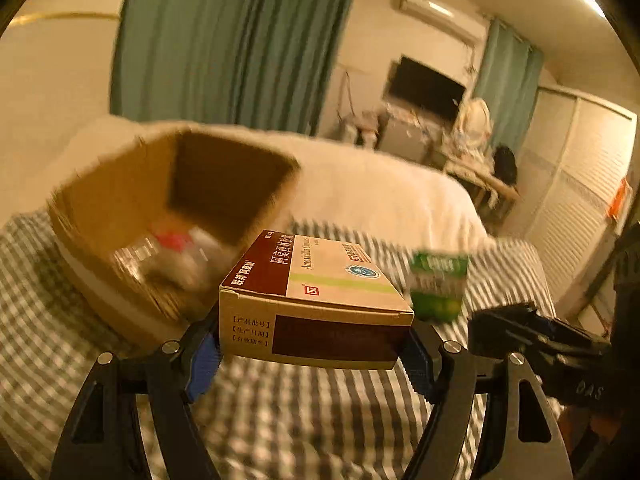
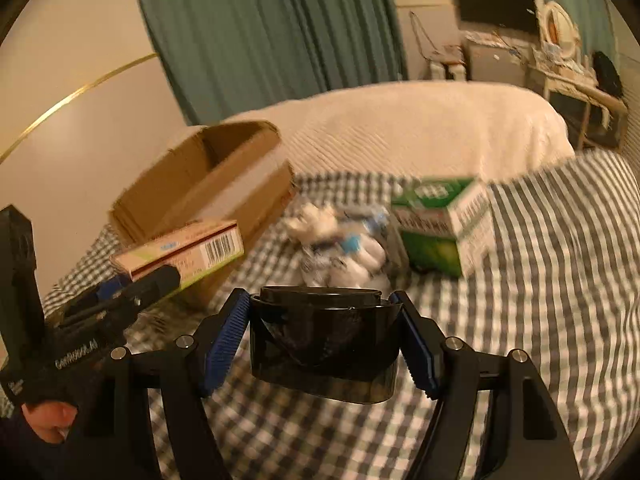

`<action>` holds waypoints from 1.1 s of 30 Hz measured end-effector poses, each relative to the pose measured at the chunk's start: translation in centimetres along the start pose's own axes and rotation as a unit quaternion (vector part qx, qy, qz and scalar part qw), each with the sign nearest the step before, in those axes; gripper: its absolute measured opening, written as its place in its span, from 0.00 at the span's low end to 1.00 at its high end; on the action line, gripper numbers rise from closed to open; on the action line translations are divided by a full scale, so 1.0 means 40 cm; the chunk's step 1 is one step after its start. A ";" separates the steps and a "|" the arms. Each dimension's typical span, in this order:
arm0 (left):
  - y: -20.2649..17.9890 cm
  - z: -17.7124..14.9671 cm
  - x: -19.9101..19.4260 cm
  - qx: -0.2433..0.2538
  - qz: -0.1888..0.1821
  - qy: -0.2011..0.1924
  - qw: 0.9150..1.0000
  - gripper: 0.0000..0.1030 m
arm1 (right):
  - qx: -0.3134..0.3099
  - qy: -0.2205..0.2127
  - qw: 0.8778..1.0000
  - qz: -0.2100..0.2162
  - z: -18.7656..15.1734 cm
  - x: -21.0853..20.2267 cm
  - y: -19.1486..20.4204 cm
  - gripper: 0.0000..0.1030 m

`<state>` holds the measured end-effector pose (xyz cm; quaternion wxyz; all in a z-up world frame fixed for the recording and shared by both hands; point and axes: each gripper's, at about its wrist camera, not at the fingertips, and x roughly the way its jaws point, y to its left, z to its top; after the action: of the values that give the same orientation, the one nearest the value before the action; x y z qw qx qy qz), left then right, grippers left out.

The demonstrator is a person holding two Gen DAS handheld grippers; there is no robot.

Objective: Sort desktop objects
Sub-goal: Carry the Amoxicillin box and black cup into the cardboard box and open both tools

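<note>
The left tool (image 1: 314, 354) grips the medicine box (image 1: 320, 300) near the cardboard box (image 1: 120, 200) at far left. The right tool (image 2: 320, 344) grips a black cup (image 2: 324, 344) (above the bed). Better carry the medicine box fully over the opening before releasing.

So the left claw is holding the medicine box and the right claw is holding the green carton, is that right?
Not quite. The right claw holds a dark plastic cup, as the right wrist view shows; the green carton sits on the checked cloth. The left claw does hold the medicine box.
</note>
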<state>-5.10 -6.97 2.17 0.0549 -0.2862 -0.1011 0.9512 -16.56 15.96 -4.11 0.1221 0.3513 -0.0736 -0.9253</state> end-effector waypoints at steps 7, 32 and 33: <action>0.104 0.196 -0.029 -0.036 0.051 -0.064 0.996 0.75 | -0.035 -0.046 0.997 0.051 0.179 0.017 0.121 0.69; 0.375 0.138 0.171 -0.062 0.112 -0.014 0.992 0.90 | -0.025 -0.011 0.995 0.100 0.343 0.413 0.358 0.75; 0.375 0.138 0.167 -0.063 0.109 -0.017 0.992 0.91 | -0.020 -0.018 0.995 0.099 0.344 0.401 0.352 0.78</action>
<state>-14.42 -21.38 -0.25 -0.0694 -0.2821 -0.1300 0.9480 -34.91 -1.33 -0.91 0.2190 0.3226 -0.0914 -0.9163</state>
